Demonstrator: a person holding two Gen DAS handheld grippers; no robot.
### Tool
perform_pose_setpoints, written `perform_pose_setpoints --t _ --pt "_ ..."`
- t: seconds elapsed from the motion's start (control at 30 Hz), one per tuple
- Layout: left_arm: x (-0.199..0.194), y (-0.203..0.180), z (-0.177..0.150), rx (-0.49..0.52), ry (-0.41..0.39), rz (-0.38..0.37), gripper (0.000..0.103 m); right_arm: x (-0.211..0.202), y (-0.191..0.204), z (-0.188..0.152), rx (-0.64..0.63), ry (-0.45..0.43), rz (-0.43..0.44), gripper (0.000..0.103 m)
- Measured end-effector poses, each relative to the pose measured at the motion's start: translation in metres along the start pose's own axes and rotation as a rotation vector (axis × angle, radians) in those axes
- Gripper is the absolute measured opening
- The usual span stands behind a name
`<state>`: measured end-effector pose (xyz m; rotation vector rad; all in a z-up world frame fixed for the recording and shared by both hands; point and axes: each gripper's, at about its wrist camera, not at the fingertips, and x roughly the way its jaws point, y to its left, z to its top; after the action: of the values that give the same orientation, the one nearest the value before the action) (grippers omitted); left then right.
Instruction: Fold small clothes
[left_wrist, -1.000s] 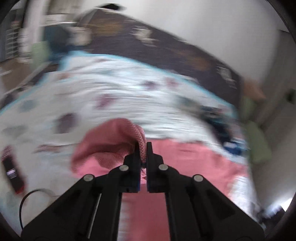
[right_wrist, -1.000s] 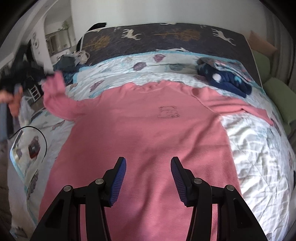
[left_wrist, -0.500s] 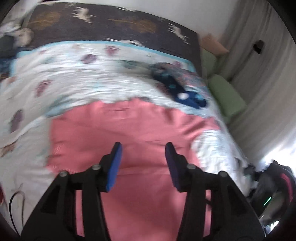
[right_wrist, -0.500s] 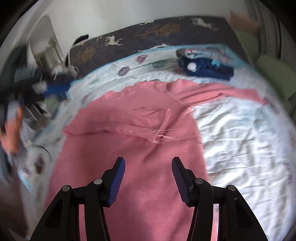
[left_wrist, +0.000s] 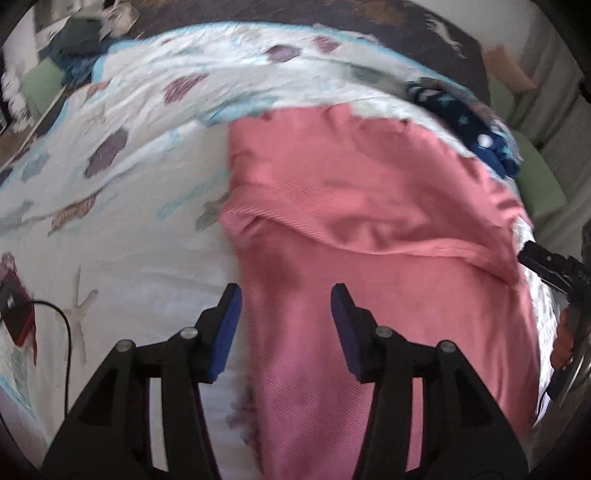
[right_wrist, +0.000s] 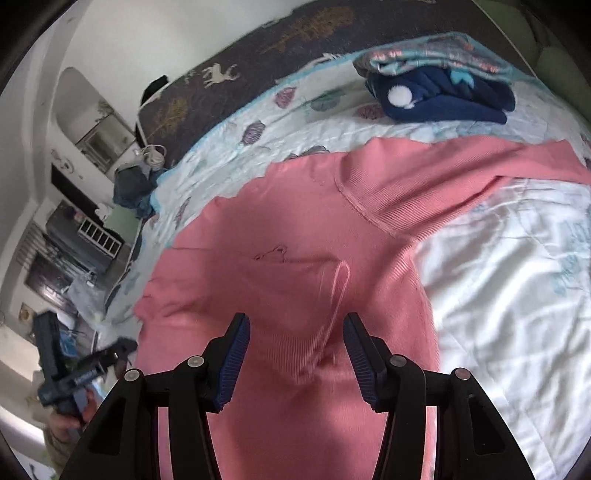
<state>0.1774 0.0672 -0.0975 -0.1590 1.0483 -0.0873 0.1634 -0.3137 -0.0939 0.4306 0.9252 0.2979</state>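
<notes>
Pink sweater (right_wrist: 295, 221) (small outline print, no readable writing) lies under both grippers' spread, empty fingers (left_wrist: 227, 325).

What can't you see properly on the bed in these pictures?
- Pink top: its bottom hem is cut off by the lower edge and hidden behind the tongs in both wrist views.
- Small drawing on its chest: too faint to say what it is; in the left view the folded sleeve hides it.
- Dark blue clothes: smeared by blur in the left view.
- Red thing with a cable: cut by the left edge.
</notes>
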Motion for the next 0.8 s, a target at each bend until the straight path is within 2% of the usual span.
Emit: perform_pose_setpoints --t 0.13,0.2,0.27,0.33,0.43,0.53,0.6,0.63,0.67,0.77,0.8 --pt "0.012 0.015 0.003 -0.054 -0.015 0.039 0.051 0.025 -0.009 0.013 0.042 0.023 -0.035 0.054" --pt "0.015 0.02 0.006 -0.08 -0.035 0.043 0.051 0.033 -0.011 0.016 0.047 0.018 -0.028 0.046" --pt "0.016 0.023 0.01 -0.097 -0.052 0.077 0.051 0.037 -0.007 0.016 0.014 0.036 -0.02 0.006" --pt "0.017 0.027 0.013 -0.11 -0.064 0.096 0.051 0.038 -0.001 0.018 0.0 0.056 0.01 0.006" --pt "0.02 0.03 0.014 -0.123 -0.069 0.101 0.052 0.006 0.019 0.027 -0.079 -0.089 0.005 0.006" --pt "0.023 0.029 0.012 -0.108 -0.067 0.117 0.053 -0.025 0.022 0.044 -0.066 -0.212 0.035 0.006" --pt "0.023 0.028 0.011 -0.1 -0.08 0.139 0.059 -0.034 0.015 0.053 -0.071 -0.266 -0.037 0.006" --pt "0.023 0.028 0.01 -0.1 -0.084 0.153 0.061 -0.031 0.005 0.057 -0.062 -0.258 -0.081 0.007" --pt "0.023 0.029 0.009 -0.106 -0.087 0.172 0.062 -0.023 -0.004 0.057 -0.044 -0.222 -0.089 0.01" --pt "0.022 0.036 0.006 -0.139 -0.091 0.164 0.062 0.013 -0.032 0.048 0.028 -0.05 -0.135 0.011" --pt "0.021 0.038 0.005 -0.148 -0.092 0.164 0.062 0.018 -0.039 0.042 0.041 -0.035 -0.155 0.011"
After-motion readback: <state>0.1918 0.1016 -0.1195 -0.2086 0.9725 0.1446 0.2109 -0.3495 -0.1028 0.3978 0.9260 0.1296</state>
